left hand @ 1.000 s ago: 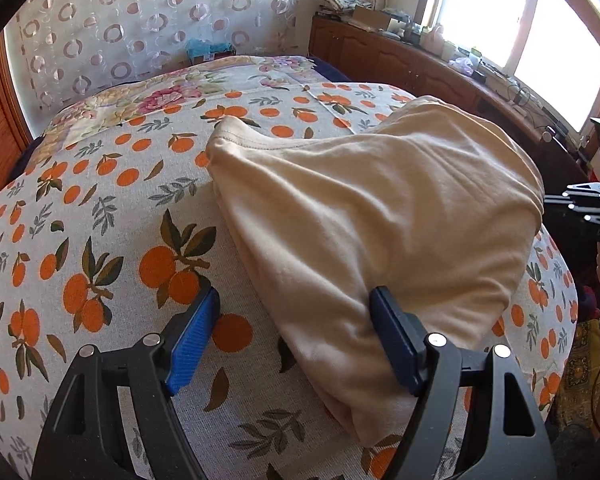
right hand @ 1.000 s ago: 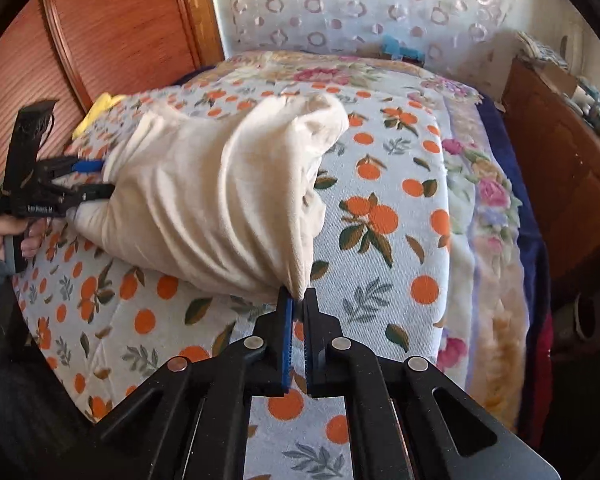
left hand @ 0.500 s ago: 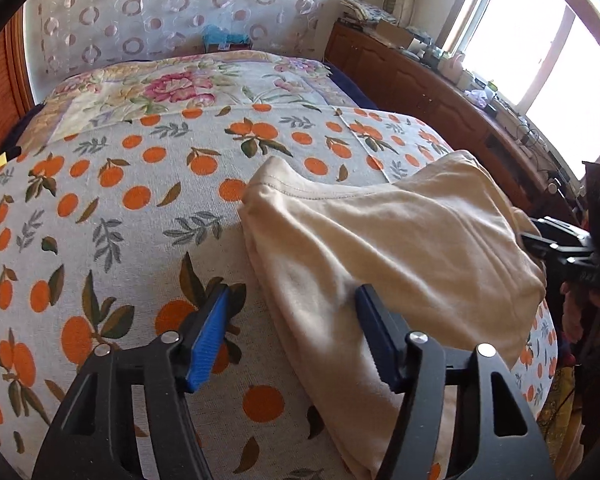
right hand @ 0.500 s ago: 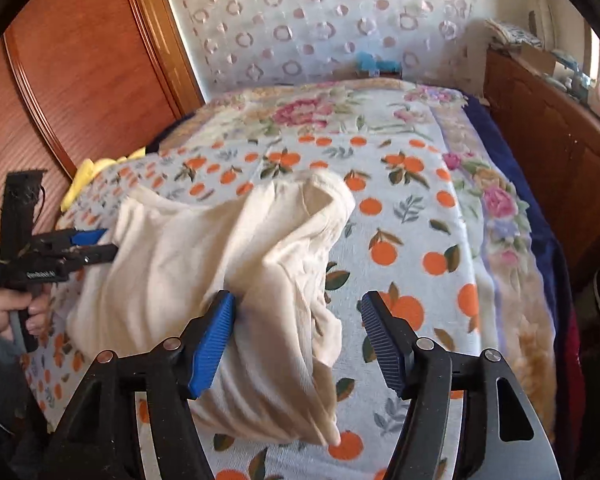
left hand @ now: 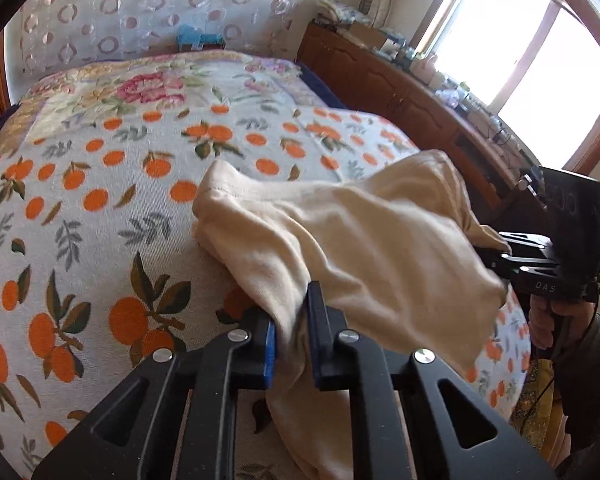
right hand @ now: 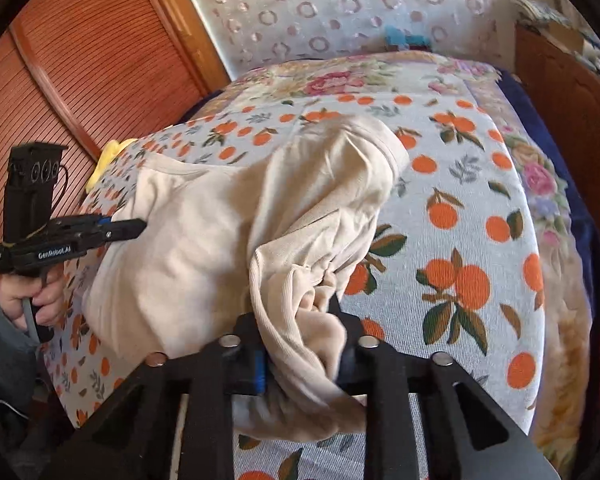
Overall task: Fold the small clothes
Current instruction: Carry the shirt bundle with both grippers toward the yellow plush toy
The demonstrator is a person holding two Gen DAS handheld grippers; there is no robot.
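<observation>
Two hand-held grippers, left hand-held gripper (left hand: 290, 332), right hand-held gripper (right hand: 300, 344), clamping one cream garment (left hand: 364, 248)

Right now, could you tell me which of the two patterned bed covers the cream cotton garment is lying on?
The cream cotton garment lies on the white cover printed with oranges, the nearer one. The pink-flowered floral cover lies bare beyond it, towards the curtain.

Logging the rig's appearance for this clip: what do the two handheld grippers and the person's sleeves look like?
Both are black pistol-grip tools with blue finger pads and silver pivot bolts. The left gripper reads "GenRobot.AI" in white along its side, with a thin cable near its camera block; its sleeve is grey-blue. The right gripper shows "DAS"; its sleeve is dark.
</observation>
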